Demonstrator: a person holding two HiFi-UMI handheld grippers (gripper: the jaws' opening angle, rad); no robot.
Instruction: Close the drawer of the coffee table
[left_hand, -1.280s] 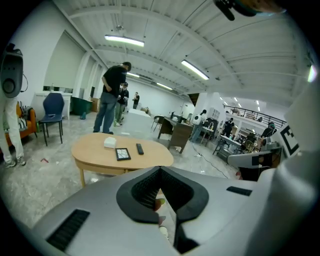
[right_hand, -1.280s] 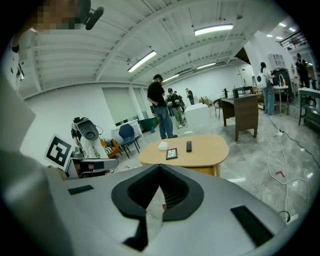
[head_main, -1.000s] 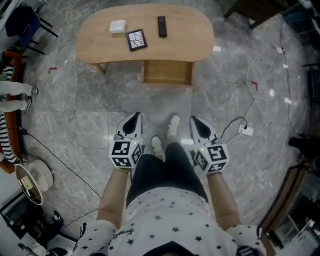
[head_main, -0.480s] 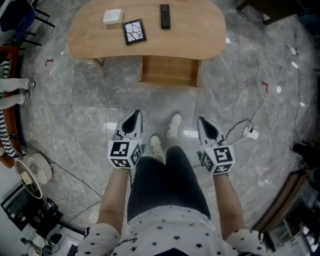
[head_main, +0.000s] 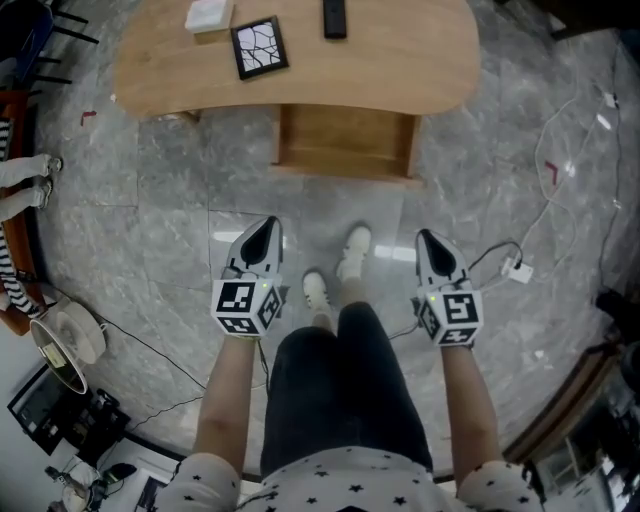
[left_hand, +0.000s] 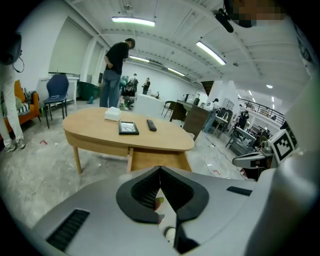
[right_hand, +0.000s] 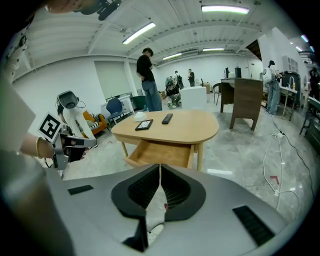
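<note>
On the grey marbled floor (head_main: 150, 220) ahead of us stands the coffee table (head_main: 400, 70), an oval top of light wood on slim legs. Its drawer (head_main: 345, 140), a shallow box of the same wood, is pulled out from the near edge. We hold the left gripper (head_main: 268, 224) and the right gripper (head_main: 430, 238) well apart from the drawer, jaws together and gripping nothing. Each bears a marker cube (head_main: 243, 307) printed with black-and-white squares. On the top lie a black frame (head_main: 259, 46), a remote (head_main: 334, 17) and a white box (head_main: 208, 14).
</note>
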